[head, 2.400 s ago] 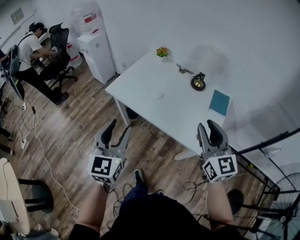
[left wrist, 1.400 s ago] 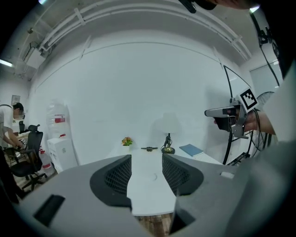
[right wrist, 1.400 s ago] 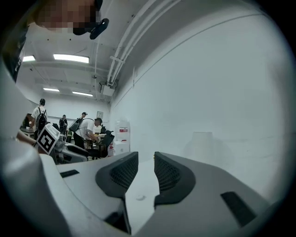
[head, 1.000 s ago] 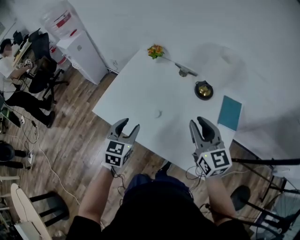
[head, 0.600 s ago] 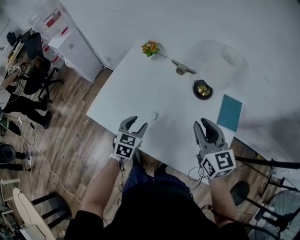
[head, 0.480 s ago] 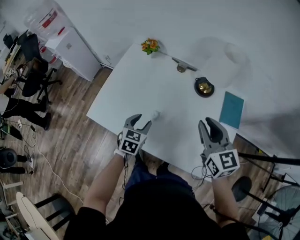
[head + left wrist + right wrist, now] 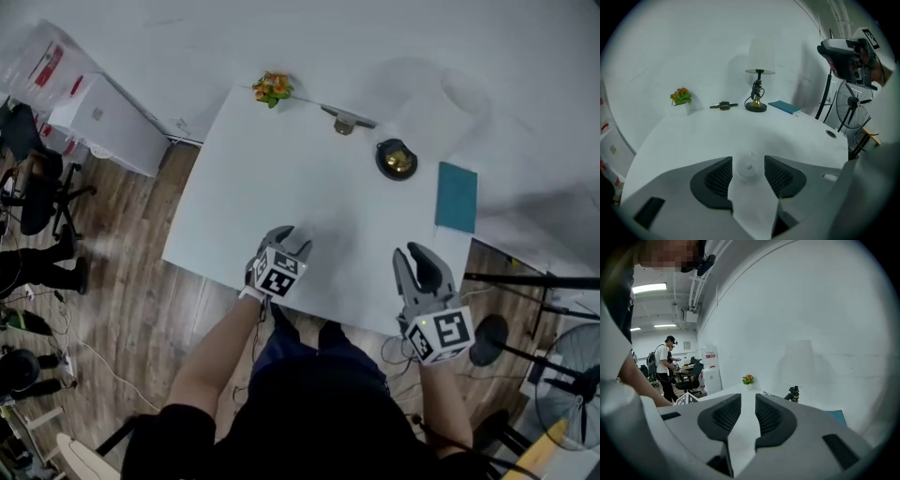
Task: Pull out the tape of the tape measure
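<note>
Once I had dropped my left gripper [image 7: 291,240] to the table [image 7: 281,159], its wide jaws straddled the tape measure [image 7: 748,168], ready to close.

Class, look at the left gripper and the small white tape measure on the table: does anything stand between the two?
Nothing visible does. The white tape measure lies on the table right between the left gripper's fingers, which stand apart, one on each side of it, with no other thing in the gap.
</note>
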